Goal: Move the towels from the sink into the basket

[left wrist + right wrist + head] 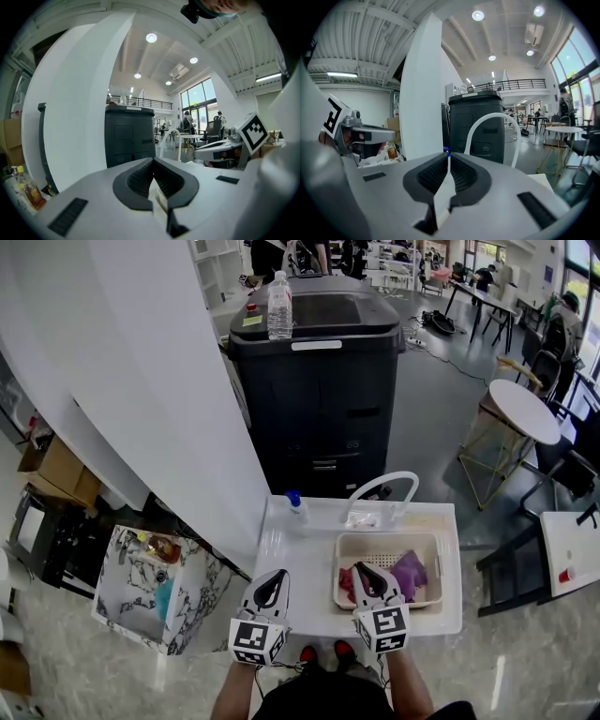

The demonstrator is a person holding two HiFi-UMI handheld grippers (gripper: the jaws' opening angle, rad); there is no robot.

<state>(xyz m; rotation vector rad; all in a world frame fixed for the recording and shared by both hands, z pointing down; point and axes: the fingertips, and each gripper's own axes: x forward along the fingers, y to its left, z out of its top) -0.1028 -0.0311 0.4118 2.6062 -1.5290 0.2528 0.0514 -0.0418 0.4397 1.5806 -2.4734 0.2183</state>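
A red towel [345,583] and a purple towel [411,574] lie bunched in a beige perforated tub [389,542] set in the white sink counter [300,568]. My right gripper [362,569] hovers over the tub's left part, just above the red towel, with its jaws shut and nothing between them [448,156]. My left gripper [278,575] hangs over the bare counter left of the tub, also shut and empty [153,162]. Both point away from me, nearly level. A white arched faucet [382,486] stands behind the tub.
A blue-capped bottle [296,506] stands at the counter's back left. Behind the counter is a tall black machine [319,381] with a water bottle [279,306] on top. A white wall [159,381] runs along the left, with a marble-patterned box [141,601] beside the counter.
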